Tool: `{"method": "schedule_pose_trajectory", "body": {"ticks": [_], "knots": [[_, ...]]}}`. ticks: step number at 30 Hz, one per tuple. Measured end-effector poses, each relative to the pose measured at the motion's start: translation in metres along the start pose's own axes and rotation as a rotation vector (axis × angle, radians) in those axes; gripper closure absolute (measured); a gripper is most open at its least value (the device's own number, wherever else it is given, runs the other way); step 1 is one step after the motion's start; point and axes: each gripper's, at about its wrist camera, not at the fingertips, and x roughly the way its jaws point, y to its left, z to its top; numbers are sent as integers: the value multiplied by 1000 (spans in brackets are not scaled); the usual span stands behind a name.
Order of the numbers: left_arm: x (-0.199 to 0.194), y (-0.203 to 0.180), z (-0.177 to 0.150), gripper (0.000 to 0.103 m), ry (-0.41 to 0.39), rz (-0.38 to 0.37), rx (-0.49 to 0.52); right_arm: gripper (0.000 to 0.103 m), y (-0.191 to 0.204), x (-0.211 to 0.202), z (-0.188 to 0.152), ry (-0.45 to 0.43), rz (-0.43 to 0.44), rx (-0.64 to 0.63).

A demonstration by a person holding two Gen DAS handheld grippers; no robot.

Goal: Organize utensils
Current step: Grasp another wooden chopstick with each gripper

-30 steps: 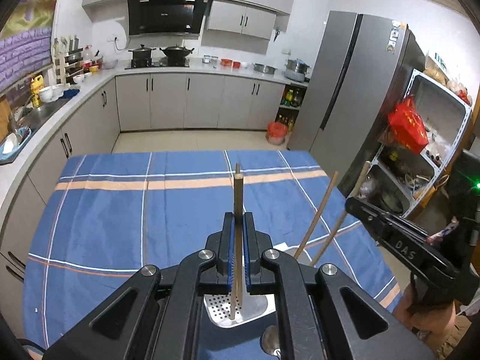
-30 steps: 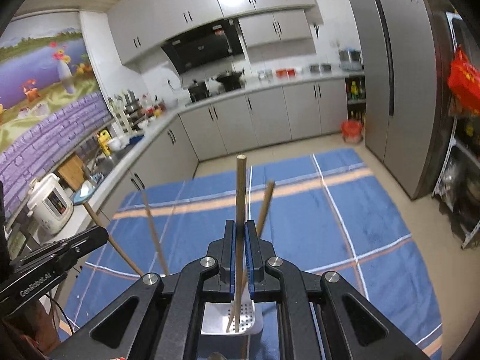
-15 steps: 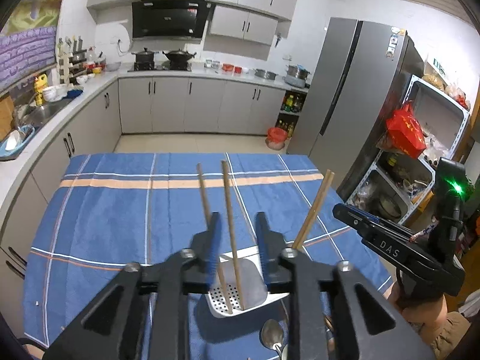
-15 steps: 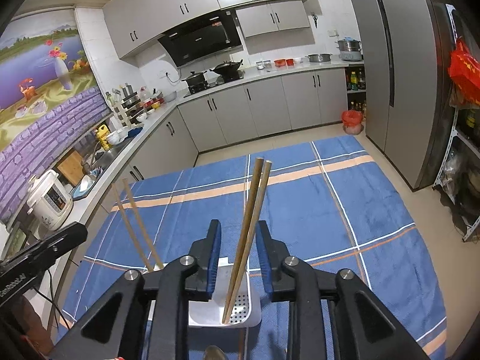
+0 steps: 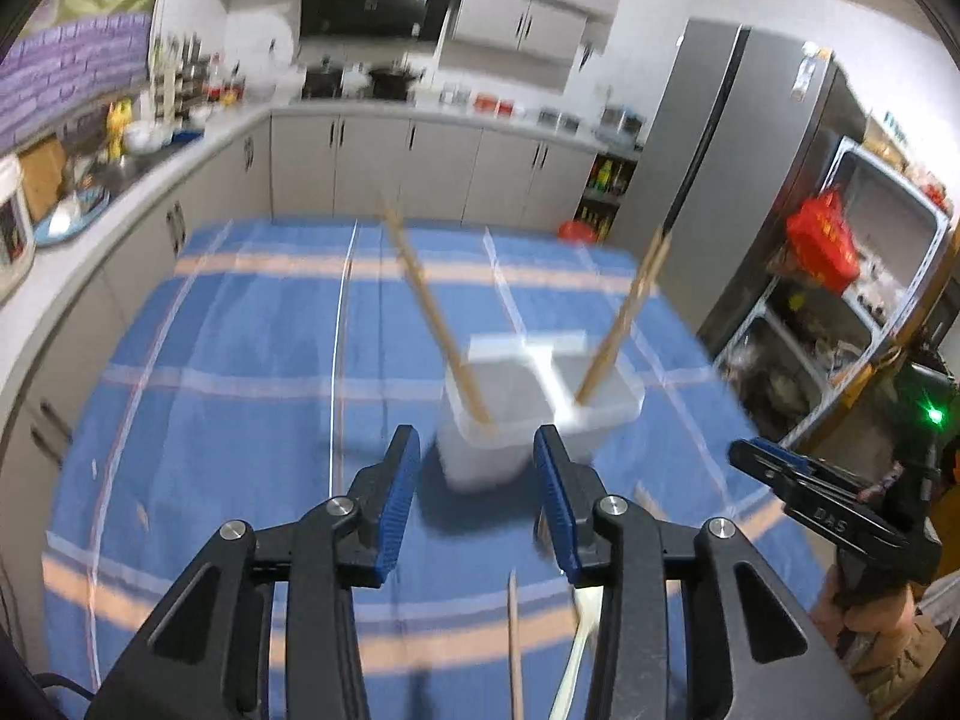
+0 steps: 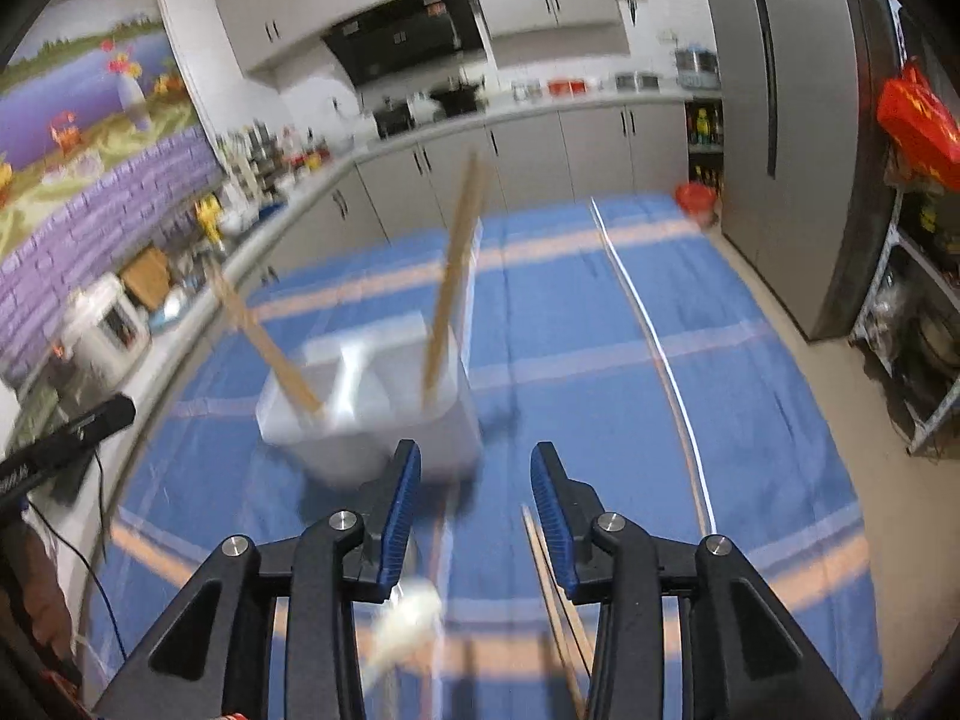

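Both the left gripper (image 5: 474,483) and right gripper (image 6: 474,495) are opening, nothing between their jaws. Chopsticks (image 5: 435,318) lean in the white holder (image 5: 534,402) just ahead. Loose chopsticks (image 6: 549,588) and a white spoon (image 6: 408,615) lie on the blue tablecloth (image 6: 600,390).

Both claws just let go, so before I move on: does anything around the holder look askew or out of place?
Nothing spilled. The white holder stands upright on the blue cloth, chopsticks leaning apart in separate compartments: one pair left, one right. Loose utensils near both claws, blurred: a chopstick and a white spoon.

Container (image 5: 528,414), frame centre: translucent white plastic, matt. Chopsticks (image 5: 432,312) inside: pale bare wood. Tablecloth (image 5: 240,360): blue woven cloth, matt. Fridge (image 5: 714,180), upper right: brushed grey metal, soft sheen.
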Motion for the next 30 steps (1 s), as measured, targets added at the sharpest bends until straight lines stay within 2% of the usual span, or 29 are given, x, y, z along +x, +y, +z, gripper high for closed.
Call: {"method": "schedule_pose_trajectory", "body": {"ticks": [6, 8, 12, 16, 19, 22, 23, 26, 30], "knots": [[32, 2, -69, 65, 190, -3, -23, 63, -26, 5, -71, 148, -7, -42], [46, -3, -91, 65, 250, -15, -17, 71, -30, 8, -84, 181, 9, -52], [69, -13, -116, 65, 314, -20, 24, 73, -36, 16, -96, 213, 10, -48], [86, -20, -124, 66, 346, -15, 62, 75, -39, 24, -98, 236, -7, -41], [92, -27, -122, 67, 332, -1, 98, 76, -39, 29, -97, 239, -12, -43], [98, -33, -123, 82, 318, 36, 137, 77, -35, 35, -92, 240, -32, -51], [99, -35, -123, 97, 313, 49, 148, 86, -34, 36, -91, 240, -37, -53], [101, -34, -120, 97, 311, 38, 120, 96, -31, 38, -91, 251, -36, -41], [93, -23, -125, 97, 325, 30, 87, 96, -27, 27, -102, 299, -21, -31]]}}
